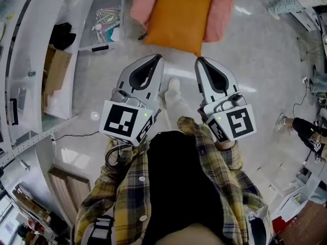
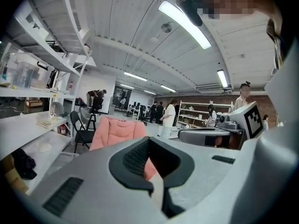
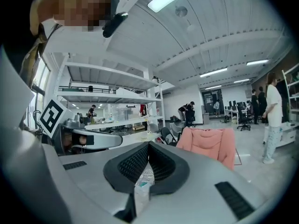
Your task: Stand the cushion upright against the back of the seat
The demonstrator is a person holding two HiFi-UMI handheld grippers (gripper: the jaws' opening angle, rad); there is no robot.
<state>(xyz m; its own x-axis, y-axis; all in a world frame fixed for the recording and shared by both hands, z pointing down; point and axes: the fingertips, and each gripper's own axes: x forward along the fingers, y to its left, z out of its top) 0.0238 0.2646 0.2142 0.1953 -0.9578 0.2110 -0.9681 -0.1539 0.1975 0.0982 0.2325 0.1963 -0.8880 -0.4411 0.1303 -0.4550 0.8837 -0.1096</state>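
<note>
The left gripper [image 1: 155, 60] and right gripper [image 1: 201, 62] point side by side toward the cushion [image 1: 179, 17], jaws together, empty

**Colour and Pattern Reference**

The cushion [image 1: 178, 17], at 12 o'clock in the head view, is plain orange. The seat [image 1: 225, 4] is salmon pink with quilted stitching. The left gripper [image 1: 155, 59] and right gripper [image 1: 199, 60] have light grey shells and black inner pads with a fine grid texture. Each marker cube [image 1: 122, 121] carries black square patterns on white, plus one small green light. The shirt [image 1: 122, 198], at 6 o'clock, is yellow-and-navy plaid over a black top [image 1: 179, 177]. The floor [image 1: 265, 75] is glossy pale grey. The shelving [image 1: 30, 60], at 9 o'clock, is white.
</note>
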